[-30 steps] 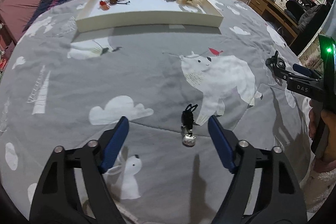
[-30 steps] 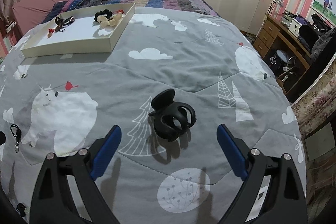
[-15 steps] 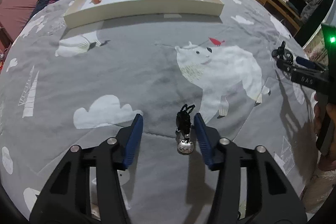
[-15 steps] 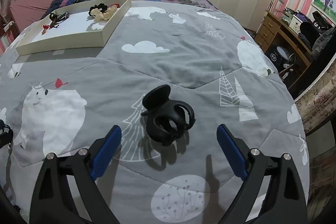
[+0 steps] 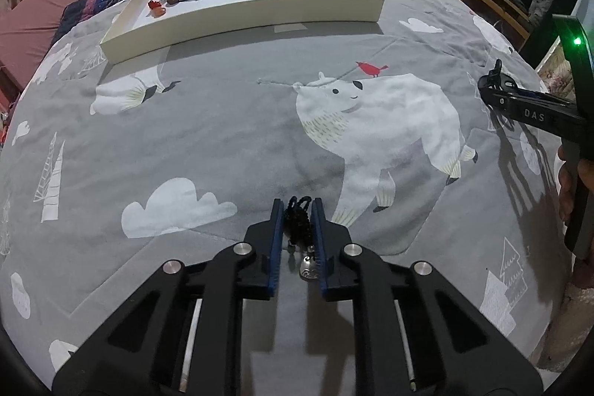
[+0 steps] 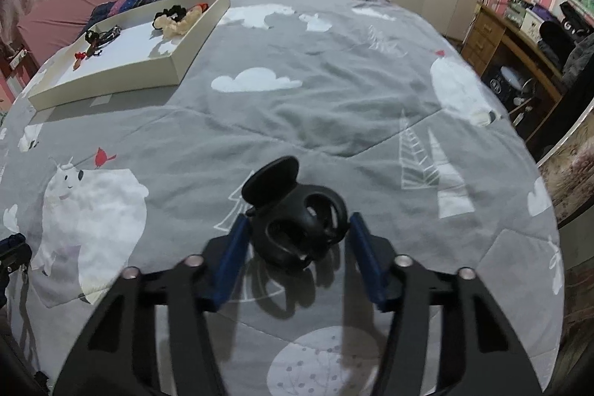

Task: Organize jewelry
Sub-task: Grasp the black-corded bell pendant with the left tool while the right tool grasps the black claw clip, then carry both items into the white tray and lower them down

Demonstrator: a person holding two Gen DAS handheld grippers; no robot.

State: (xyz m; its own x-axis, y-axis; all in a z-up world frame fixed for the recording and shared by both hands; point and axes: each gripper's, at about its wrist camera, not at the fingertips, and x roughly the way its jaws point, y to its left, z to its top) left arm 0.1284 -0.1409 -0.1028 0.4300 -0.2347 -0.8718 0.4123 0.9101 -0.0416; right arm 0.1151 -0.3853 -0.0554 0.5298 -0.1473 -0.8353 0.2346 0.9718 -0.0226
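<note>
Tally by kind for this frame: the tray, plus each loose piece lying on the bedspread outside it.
Tray: 1
Bell cord: 1
Claw clip: 1
Total: 3

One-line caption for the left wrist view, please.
Left gripper pinches a black braided cord with silver bell charm on the grey polar-bear quilt, white cardboard tray beyond.

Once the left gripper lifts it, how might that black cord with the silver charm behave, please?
The cord looks braided and limp, so it would likely droop. The charm hangs loose behind the fingers, so it may swing. Probably light.
</note>
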